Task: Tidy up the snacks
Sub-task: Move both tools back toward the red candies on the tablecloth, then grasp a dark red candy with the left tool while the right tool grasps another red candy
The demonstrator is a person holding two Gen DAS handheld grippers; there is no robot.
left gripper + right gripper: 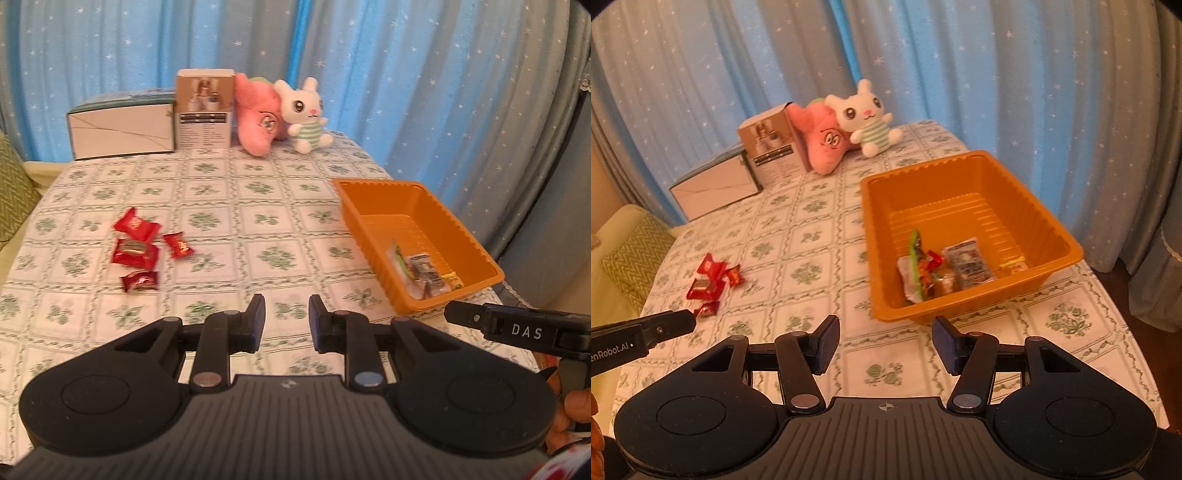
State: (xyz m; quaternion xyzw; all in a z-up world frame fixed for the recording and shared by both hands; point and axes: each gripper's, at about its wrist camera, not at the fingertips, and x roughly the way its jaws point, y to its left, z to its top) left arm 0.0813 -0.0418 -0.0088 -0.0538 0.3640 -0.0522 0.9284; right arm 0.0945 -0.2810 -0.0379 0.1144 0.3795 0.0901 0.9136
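Several red snack packets (138, 254) lie in a cluster on the left of the floral tablecloth, seen small in the right wrist view (713, 282). An orange plastic bin (375, 201) (879, 206) stands on the right and holds a few wrapped snacks (424, 273) (938, 269) at its near end. My left gripper (287, 319) hovers over the cloth between the packets and the bin, its jaws a little apart with nothing between them. My right gripper (886, 343) hangs open and empty just in front of the bin's near wall.
At the table's back stand a white box (122, 131), a brown carton (204, 110), a pink plush (258, 114) and a white bunny plush (306, 114). Blue starred curtains hang behind. A green cushion (635, 254) lies past the left table edge.
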